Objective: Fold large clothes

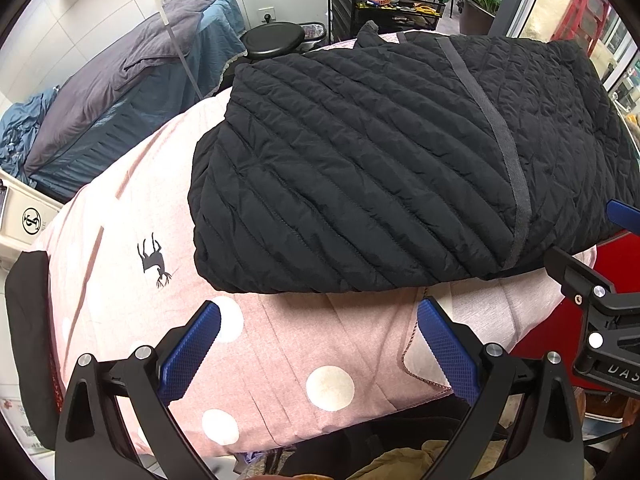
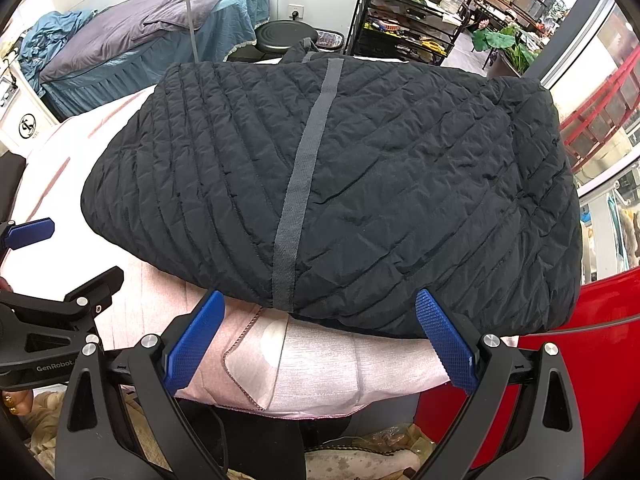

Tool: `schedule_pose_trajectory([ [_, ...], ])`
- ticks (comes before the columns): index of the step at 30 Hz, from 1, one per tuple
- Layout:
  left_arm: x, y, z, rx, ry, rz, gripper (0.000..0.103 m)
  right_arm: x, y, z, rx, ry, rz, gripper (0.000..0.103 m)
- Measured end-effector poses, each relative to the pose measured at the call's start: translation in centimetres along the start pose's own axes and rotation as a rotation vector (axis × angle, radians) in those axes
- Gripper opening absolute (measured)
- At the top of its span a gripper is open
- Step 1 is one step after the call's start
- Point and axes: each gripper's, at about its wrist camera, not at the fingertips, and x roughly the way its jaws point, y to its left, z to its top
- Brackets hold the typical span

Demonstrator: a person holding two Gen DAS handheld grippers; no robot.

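Note:
A black quilted jacket lies folded into a thick rectangle on a pink polka-dot cloth over the table. A grey tape strip runs down its top. My left gripper is open and empty, just in front of the jacket's near edge. My right gripper is open and empty, its fingertips at the jacket's near edge, not holding it. The jacket fills the middle of the right wrist view. Each gripper shows at the side of the other's view.
A massage bed with grey and blue covers stands at the back left. A black round stool and a black shelf rack stand behind the table. A red object is at the right. A white box sits at the left.

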Motion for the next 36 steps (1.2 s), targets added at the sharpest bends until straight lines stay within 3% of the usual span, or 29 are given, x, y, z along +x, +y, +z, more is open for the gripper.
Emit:
schedule_pose_trajectory([
  [9, -0.2, 0.1, 0.0, -0.001, -0.002, -0.012, 0.097, -0.1, 0.1, -0.1, 0.000, 0.001, -0.001, 0.095],
  [15, -1.0, 0.5, -0.2, -0.014, -0.066, -0.037, 0.097, -0.4, 0.2, -0.2, 0.003, -0.001, -0.002, 0.095],
  [25, -1.3, 0.0, -0.2, -0.008, -0.086, -0.061, 0.097, -0.4, 0.0, -0.4, 0.007, -0.003, -0.002, 0.095],
  [36, -0.8, -0.2, 0.2, 0.013, -0.065, 0.021, 0.097, -0.5, 0.0, -0.4, 0.008, -0.002, -0.003, 0.095],
])
